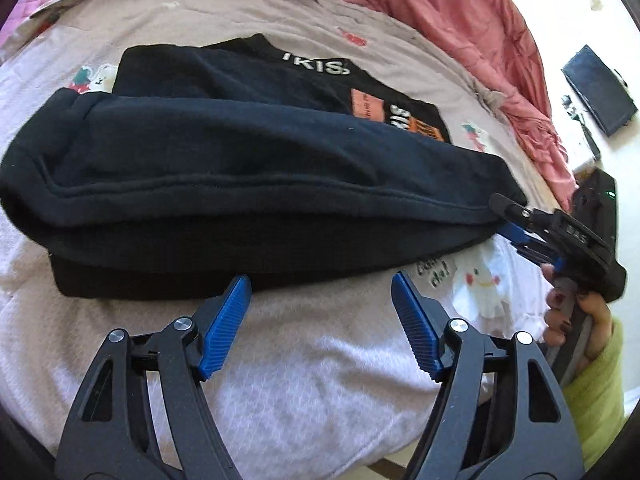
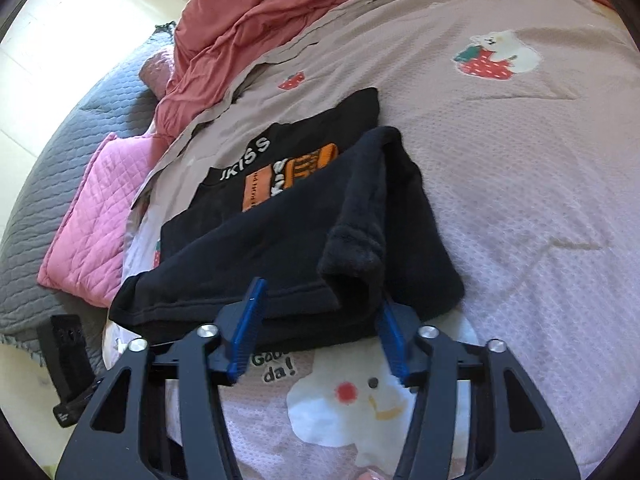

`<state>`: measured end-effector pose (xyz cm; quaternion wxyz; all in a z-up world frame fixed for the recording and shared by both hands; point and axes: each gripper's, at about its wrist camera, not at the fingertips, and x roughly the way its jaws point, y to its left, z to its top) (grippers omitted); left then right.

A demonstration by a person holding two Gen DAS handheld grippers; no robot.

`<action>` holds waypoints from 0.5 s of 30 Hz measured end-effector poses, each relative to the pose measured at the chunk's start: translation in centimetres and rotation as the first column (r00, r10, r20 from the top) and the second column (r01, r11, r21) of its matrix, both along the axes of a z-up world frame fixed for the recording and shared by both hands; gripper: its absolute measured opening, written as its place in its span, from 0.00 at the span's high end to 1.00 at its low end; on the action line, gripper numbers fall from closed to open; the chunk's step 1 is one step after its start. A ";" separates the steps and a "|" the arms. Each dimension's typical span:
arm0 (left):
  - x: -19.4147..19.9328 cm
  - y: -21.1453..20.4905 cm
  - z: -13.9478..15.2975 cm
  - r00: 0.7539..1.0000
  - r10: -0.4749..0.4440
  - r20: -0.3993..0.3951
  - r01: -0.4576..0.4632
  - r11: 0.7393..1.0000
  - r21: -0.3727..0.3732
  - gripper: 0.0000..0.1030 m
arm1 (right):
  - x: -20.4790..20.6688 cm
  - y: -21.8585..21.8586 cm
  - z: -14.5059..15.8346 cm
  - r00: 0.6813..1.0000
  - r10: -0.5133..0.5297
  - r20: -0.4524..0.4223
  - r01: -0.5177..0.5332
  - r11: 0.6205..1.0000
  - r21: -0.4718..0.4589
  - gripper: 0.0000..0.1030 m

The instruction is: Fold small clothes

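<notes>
A black sweatshirt [image 1: 240,152] with white lettering and an orange patch lies partly folded on a pale pink bedsheet [image 1: 320,380]. My left gripper [image 1: 320,280] stands open at the garment's near edge. Its left blue pad touches the hem, and nothing is between its pads. My right gripper [image 1: 505,216] is at the sweatshirt's right corner, one finger above the hem and a blue pad beneath it. In the right wrist view the sweatshirt [image 2: 280,248] has a bunched fold standing between the pads of the right gripper [image 2: 322,294], which is shut on that corner.
A hand [image 1: 576,312] in a green sleeve holds the right gripper. A rumpled red quilt [image 1: 460,12] lines the bed's far side. Beside it lie a pink quilted blanket [image 2: 92,200] and a grey one [image 2: 48,140]. A dark flat device [image 1: 600,88] lies on the floor.
</notes>
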<state>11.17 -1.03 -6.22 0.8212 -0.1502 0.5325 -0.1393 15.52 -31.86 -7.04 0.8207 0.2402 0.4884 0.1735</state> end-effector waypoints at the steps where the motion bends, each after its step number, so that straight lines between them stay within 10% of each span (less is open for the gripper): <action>1: 0.2 0.0 -0.1 1.000 0.010 -0.003 -0.010 1.000 -0.008 0.36 | 0.1 0.0 0.0 1.000 0.003 0.004 -0.003 1.000 0.005 0.60; 6: 1.3 0.5 0.4 0.999 0.047 0.024 -0.046 0.998 -0.045 0.36 | 1.0 0.4 0.3 0.999 0.032 0.026 -0.032 0.999 0.011 0.89; 15: 4.4 1.3 3.0 0.991 0.089 0.096 -0.082 0.994 -0.069 0.36 | 2.7 -0.6 1.9 0.992 0.004 0.125 -0.015 0.996 0.084 0.89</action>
